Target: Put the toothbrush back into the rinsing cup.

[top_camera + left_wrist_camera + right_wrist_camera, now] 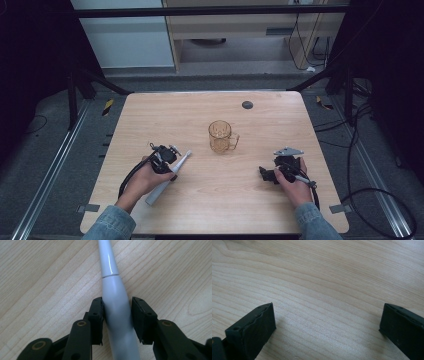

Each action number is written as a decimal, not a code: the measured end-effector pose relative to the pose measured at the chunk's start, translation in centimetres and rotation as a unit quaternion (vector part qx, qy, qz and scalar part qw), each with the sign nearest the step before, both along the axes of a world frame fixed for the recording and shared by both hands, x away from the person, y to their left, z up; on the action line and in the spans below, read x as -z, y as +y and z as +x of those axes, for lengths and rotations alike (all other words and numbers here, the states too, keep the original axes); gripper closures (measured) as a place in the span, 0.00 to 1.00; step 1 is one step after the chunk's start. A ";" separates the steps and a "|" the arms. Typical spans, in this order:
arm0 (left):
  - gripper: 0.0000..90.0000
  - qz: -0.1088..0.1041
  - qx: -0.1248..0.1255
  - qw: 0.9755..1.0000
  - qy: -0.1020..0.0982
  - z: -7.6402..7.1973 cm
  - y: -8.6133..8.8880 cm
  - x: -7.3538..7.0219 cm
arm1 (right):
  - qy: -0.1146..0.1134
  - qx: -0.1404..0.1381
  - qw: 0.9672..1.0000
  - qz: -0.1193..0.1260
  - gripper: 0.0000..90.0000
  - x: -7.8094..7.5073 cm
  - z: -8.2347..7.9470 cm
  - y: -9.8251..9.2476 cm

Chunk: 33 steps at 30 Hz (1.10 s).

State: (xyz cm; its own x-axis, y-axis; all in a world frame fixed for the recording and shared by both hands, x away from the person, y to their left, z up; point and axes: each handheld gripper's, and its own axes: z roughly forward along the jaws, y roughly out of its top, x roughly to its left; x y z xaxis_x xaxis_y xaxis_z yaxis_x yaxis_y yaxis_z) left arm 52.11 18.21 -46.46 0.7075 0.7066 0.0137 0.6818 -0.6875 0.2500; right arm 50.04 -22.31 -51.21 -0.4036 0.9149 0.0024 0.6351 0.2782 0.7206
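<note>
Toothbrush (116, 305) handling is the step in hand: the grey electric brush lies on the wooden bench (260, 200), near the glass mug (221, 137) on its left and toward the person. The left hand-held gripper (117, 315) has its jaws clamped on the thick handle, just below the seam. A good lift likely needs a firm, centred squeeze and a level rise, since the smooth body could slip or swing. The right hand-held gripper (327, 322) rests well to the right of the mug, jaws wide apart over bare wood. The brush head is cut off in the left gripper view and too small to make out from above.
</note>
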 end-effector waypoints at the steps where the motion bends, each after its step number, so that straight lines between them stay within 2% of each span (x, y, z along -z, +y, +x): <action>1: 0.70 -0.001 0.001 1.000 0.000 0.0 0.0 0.0 | 0.000 0.000 1.000 0.000 0.00 0.0 0.0 0.0; 9: 0.73 -0.006 0.002 1.000 -0.013 -0.1 0.2 -0.2 | 0.000 0.000 1.000 0.000 0.00 0.0 0.0 0.0; 25: 0.74 -0.023 -0.002 0.999 -0.044 -0.2 1.1 -2.0 | 0.000 0.000 1.000 0.000 0.00 0.0 0.0 0.0; 33: 0.74 -0.038 -0.016 0.997 -0.060 -0.1 2.1 -3.5 | 0.000 0.000 1.000 0.000 0.00 0.0 0.0 0.0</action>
State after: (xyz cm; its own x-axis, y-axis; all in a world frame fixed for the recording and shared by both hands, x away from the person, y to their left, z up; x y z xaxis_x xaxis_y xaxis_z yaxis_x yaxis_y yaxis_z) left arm 52.02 20.31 -42.96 0.6818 0.7303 0.0423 0.6646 -0.6425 0.3815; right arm 50.04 -22.31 -51.21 -0.4035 0.9150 0.0024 0.6351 0.2783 0.7205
